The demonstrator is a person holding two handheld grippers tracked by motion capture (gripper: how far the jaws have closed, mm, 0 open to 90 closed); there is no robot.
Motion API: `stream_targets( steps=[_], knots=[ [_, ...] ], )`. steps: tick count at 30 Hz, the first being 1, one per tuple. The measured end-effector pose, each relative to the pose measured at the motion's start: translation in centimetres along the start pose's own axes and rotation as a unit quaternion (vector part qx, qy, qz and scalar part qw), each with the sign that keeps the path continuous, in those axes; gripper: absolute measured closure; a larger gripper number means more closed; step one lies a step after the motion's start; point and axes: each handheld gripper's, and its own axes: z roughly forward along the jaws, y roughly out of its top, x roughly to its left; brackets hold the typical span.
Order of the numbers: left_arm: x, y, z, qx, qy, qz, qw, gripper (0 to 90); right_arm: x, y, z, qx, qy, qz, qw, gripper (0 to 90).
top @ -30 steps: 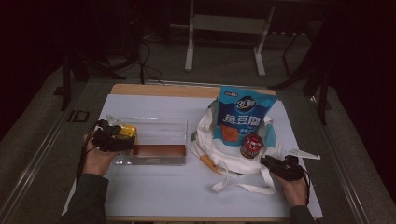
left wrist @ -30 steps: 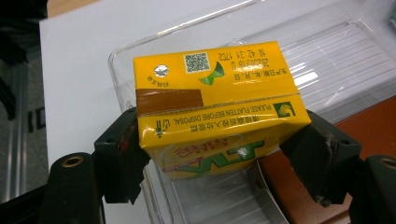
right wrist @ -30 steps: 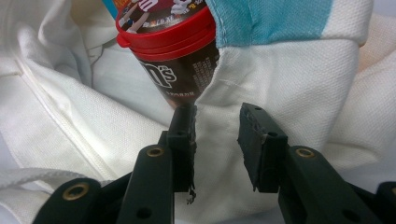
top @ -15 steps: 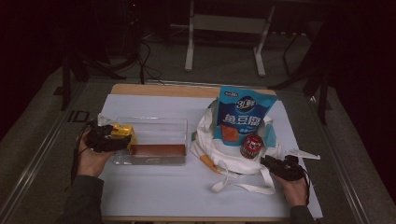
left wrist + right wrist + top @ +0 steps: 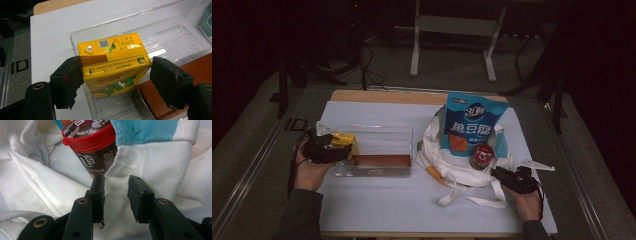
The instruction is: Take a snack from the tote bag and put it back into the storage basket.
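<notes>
Currently our left gripper [image 5: 116,82] loosely brackets the carton [image 5: 113,66] over the tray's [image 5: 175,32] left end; it may slip. Our right gripper [image 5: 116,186] pinches the bag [image 5: 150,165].

Resting at the near left: left gripper [image 5: 328,149], jaws having just been closing, one pad touching; right gripper [image 5: 514,177] pinching, jaws half-closed.

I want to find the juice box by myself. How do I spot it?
Look at the clear tray on the left of the white table. At its left end, between the left tongs, is the juice box. It is bright yellow with green letters; the box beside it is brown.
</notes>
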Motion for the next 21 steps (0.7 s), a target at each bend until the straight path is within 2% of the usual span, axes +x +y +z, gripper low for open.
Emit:
stream_targets(
  steps=[7,8,9,10,13,21],
  knots=[
    [-0.2,0.2,-0.4,0.009,0.008,-0.013,0.9998,27.3,0.0,0.0,0.0,0.000,0.001,0.001,1.0000,65.9],
    [-0.1,0.2,-0.7,0.003,0.012,-0.017,0.9998,31.8,0.0,0.0,0.0,0.000,0.001,0.001,1.0000,65.9],
    [0.1,0.3,-0.9,-0.003,0.002,-0.028,0.9996,41.0,0.0,0.0,0.0,0.000,0.001,0.001,1.0000,65.9],
    [0.2,0.3,-1.1,-0.005,-0.009,-0.038,0.9992,41.1,0.0,0.0,0.0,-0.001,0.001,0.001,1.0000,65.8],
    [0.2,0.3,-1.1,0.005,0.000,-0.022,0.9997,38.2,0.0,0.0,0.0,0.000,0.000,0.001,1.0000,65.8],
    [0.4,0.2,-1.2,-0.012,-0.006,-0.026,0.9996,37.0,0.0,0.0,0.0,0.000,0.001,0.000,1.0000,65.6]
  ],
)
